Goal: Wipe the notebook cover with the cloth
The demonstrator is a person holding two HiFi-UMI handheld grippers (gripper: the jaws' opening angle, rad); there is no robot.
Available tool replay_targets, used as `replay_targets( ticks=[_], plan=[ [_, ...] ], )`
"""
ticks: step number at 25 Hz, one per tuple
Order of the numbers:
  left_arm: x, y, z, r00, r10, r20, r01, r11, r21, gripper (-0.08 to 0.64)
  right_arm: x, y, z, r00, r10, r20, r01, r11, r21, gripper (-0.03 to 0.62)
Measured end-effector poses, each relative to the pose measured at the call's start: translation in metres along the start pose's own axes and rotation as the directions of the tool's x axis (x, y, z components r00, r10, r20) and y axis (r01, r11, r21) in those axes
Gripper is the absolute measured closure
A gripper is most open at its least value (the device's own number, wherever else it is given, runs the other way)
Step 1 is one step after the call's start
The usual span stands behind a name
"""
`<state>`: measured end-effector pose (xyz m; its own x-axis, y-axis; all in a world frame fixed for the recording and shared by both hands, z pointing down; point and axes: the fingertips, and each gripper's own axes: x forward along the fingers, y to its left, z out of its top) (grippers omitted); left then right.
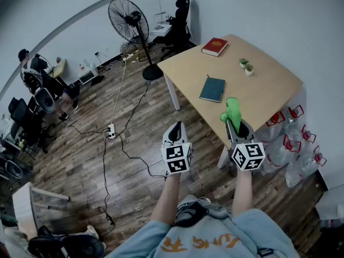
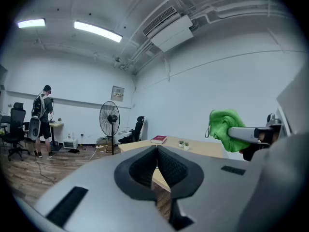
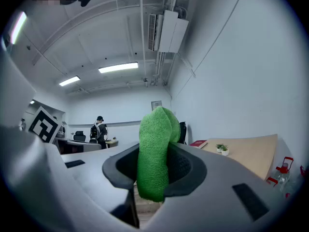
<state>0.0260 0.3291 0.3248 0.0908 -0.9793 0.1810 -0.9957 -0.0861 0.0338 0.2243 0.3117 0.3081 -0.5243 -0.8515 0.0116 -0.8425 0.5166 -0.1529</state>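
nearest the lens, at bottom centre of the head view: right tongs clenched on the green cloth, with a folded wad poking up past the tips. just beside, to the left: left tongs, pressed together on nothing, closed pad to pad in the left gripper view. both held in the air over the wood floor, short of the bench edge.

further out, in the upper right of the frame: dark teal notebook, flat and closed near the bench's left edge, well apart from the cloth. beyond it, two small potted plants and a red book at the far corner.

by judgement, hardly begun: cloth in hand, cover not yet touched. left to do: carry the cloth over the bench, lower it onto the cover, wipe across; perhaps steady the notebook with the empty tongs.
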Motion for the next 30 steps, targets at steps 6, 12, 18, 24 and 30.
replay_targets(
  ticks=[6, 12, 18, 24, 30],
  plan=[
    [0.013, 0.004, 0.002, 1.0, -0.003, -0.002, 0.003, 1.0, 0.004, 0.54, 0.014, -0.001, 0.004, 1.0, 0.015, 0.011, -0.014, 1.0, -0.025, 0.489],
    [0.019, -0.004, -0.005, 0.999, -0.018, -0.029, 0.018, 1.0, 0.004, 0.538, 0.014, -0.013, 0.004, 0.999, -0.031, 0.018, 0.031, 0.999, -0.011, 0.489],
    [0.025, -0.006, 0.0, 0.999, -0.029, -0.022, 0.029, 1.0, -0.004, 0.538, 0.016, -0.026, 0.003, 0.999, -0.054, 0.006, 0.054, 0.999, -0.002, 0.488],
    [0.028, -0.012, 0.003, 0.999, -0.036, -0.018, 0.035, 0.999, -0.004, 0.538, 0.017, -0.037, 0.011, 0.998, -0.056, 0.018, 0.056, 0.998, 0.0, 0.488],
    [0.038, -0.018, 0.012, 0.999, -0.042, -0.011, 0.043, 0.999, 0.009, 0.538, 0.023, -0.047, 0.018, 0.998, -0.05, 0.026, 0.05, 0.999, 0.008, 0.486]
  ],
)
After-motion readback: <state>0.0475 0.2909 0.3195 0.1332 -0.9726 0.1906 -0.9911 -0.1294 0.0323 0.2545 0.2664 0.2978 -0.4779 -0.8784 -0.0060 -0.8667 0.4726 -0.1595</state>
